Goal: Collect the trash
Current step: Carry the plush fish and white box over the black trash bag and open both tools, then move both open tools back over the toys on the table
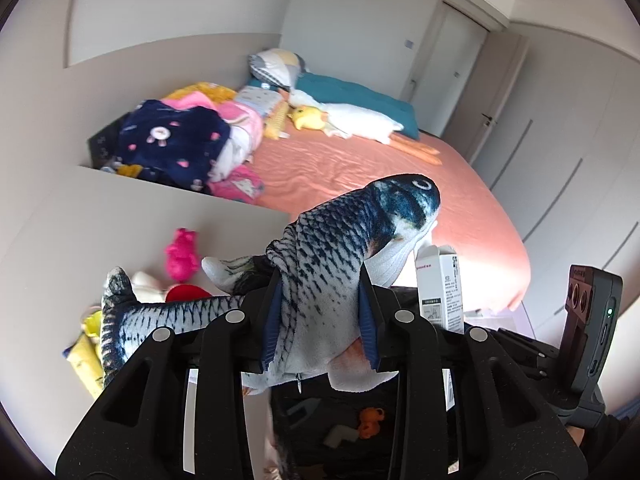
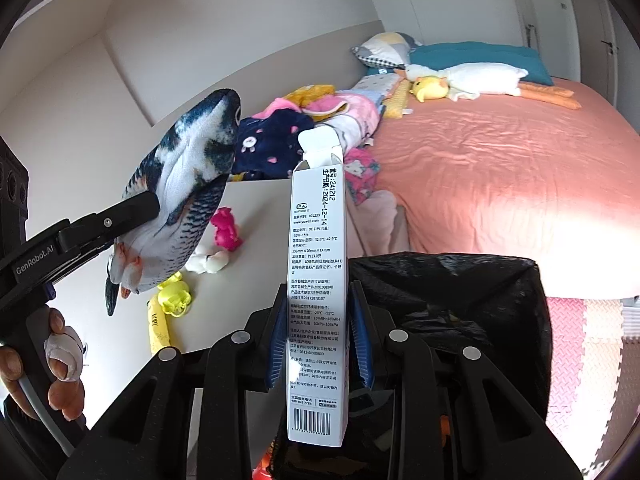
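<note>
Left gripper [image 1: 320, 312] clamped on blue-grey plush fish toy [image 1: 340, 248]; right gripper [image 2: 320, 344] clamped on upright white printed cardboard box [image 2: 316, 280], beside black-lined bin [image 2: 480, 296].

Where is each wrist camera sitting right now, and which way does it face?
Left wrist: on the left gripper, shut on the plush fish, facing the bed; the right gripper's body shows at right.
Right wrist: on the right gripper, shut on the white carton, above the black trash bag; the left hand shows.
Shared: fish, carton, bed, pink toy.
</note>
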